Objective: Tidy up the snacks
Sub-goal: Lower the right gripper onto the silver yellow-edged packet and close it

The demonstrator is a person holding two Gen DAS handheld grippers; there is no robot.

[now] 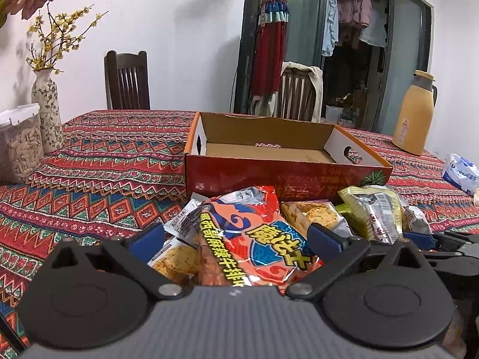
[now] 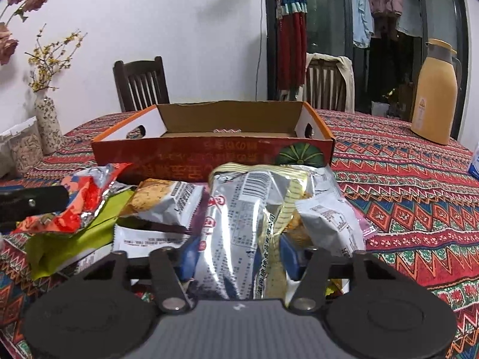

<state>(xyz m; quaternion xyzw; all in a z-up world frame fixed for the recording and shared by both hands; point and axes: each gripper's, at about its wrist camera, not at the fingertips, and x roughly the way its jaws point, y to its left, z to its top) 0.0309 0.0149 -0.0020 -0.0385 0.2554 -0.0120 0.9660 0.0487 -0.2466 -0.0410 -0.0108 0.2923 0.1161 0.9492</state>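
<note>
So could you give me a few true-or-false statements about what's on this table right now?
1. The cardboard box is full of snacks. False: it is almost empty.
2. The right gripper is closed on a silver snack bag. True.
3. The left gripper has an orange-red snack bag between its fingers. True.
4. The yellow thermos stands inside the box. False: it stands on the tablecloth, off to the right.
</note>
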